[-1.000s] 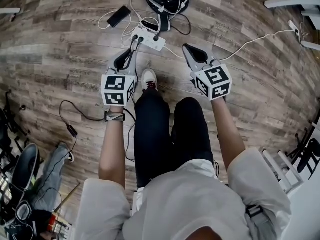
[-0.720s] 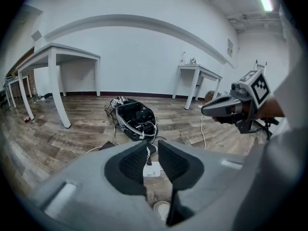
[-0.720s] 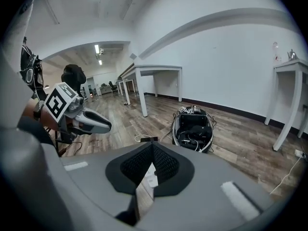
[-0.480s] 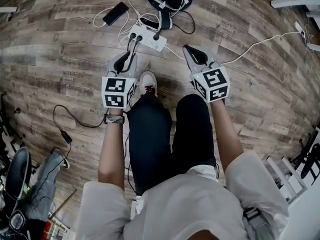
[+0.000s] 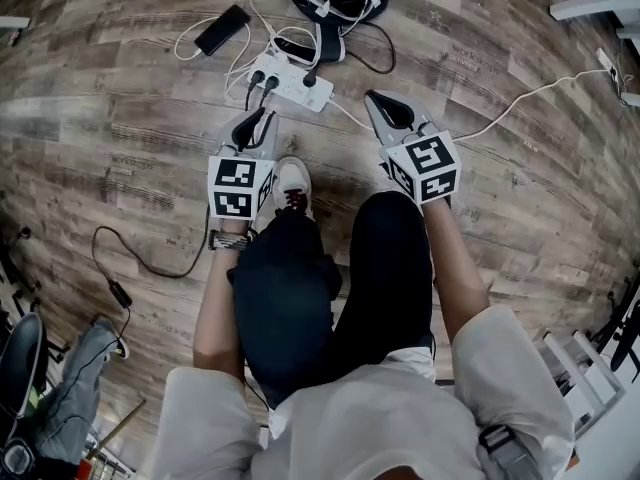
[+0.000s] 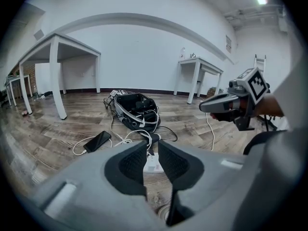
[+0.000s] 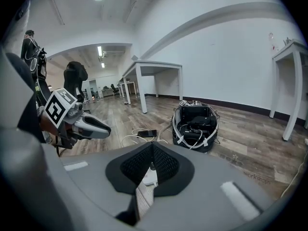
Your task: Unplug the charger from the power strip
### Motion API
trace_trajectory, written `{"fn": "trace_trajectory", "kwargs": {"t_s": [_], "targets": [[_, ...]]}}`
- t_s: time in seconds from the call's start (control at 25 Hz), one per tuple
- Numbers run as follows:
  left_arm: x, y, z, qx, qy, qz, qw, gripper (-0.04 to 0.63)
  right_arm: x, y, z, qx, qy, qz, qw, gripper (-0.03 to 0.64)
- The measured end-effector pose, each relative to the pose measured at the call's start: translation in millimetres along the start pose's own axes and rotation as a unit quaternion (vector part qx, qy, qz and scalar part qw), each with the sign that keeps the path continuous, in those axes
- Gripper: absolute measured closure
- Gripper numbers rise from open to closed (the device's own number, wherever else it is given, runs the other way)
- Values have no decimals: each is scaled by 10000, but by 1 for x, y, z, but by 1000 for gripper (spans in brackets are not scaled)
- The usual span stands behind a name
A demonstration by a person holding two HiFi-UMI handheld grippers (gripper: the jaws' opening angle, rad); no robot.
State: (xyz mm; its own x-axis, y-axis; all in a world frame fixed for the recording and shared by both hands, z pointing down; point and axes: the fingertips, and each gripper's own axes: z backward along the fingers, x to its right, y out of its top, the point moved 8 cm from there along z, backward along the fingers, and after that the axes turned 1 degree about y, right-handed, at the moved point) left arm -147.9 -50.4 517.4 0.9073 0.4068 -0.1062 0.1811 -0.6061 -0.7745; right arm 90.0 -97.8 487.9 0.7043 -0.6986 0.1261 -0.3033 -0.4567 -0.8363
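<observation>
Left gripper view looks along the left gripper [image 6: 152, 147]. Its jaws stand slightly apart, having just been opening, and nothing lies between them. Through the gap the white power strip [image 6: 153, 163] shows on the wooden floor [image 6: 53, 129] ahead. Right gripper view shows the right gripper [image 7: 151, 148] with its tips closed together, holding nothing. In the head view both grippers hang above the floor, pointing forward and down, the left one nearer the strip and neither touching it. Three dark plugs [image 5: 265, 80] sit in the strip's sockets; I cannot tell which is the charger. The person's shoe [image 5: 292, 180] is just beside the left gripper. Past the strip lie a black phone [image 5: 222, 30] and an open black bag [image 6: 121, 114].
</observation>
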Motion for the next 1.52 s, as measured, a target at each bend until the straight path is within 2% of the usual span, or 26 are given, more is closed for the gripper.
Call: {"fn": "trace_trajectory", "kwargs": {"t_s": [0.08, 0.28, 0.48, 0.56, 0.76, 0.96, 1.08, 1.2, 1.4, 1.52], "targets": [[-2, -7, -9, 51, -20, 21, 10000, 529, 0, -9, -8, 125, 146, -112, 9998, 614], [-5, -23, -27, 111, -87, -49, 9999, 529, 3, -18, -25, 623, 466, -1006, 9919, 614], [2, -36, -48, 261, -193, -119, 9994, 529, 16, -23, -39, 855, 796, -1317, 9844, 614], [-2, -41, -57, 276, -182, -168, 9993, 529, 23, -29, -52, 843, 922, -1387, 9824, 589], [-8, -64, -88, 72, -101, -234, 9996, 529, 35, -62, -86, 549, 921, -1252, 9863, 586], [-3, -85, -116, 1, -215, -194, 9996, 497, 38, -98, -111, 67, 913, -798, 9926, 589], [-2, -95, -129, -80, -160, -88, 9998, 461, 36, -114, -125, -64, 901, -842, 9923, 592], [4, -104, -140, -124, -98, 9, 9999, 425, 32, -125, -137, -204, 1010, -911, 9905, 595], [6, -110, -152, -152, -104, -42, 9998, 420, 24, -134, -156, -475, 1100, -437, 9918, 600], [5, -109, -158, -131, -55, -18, 9999, 420, 28, -142, -163, -584, 1025, -414, 9922, 600]]}}
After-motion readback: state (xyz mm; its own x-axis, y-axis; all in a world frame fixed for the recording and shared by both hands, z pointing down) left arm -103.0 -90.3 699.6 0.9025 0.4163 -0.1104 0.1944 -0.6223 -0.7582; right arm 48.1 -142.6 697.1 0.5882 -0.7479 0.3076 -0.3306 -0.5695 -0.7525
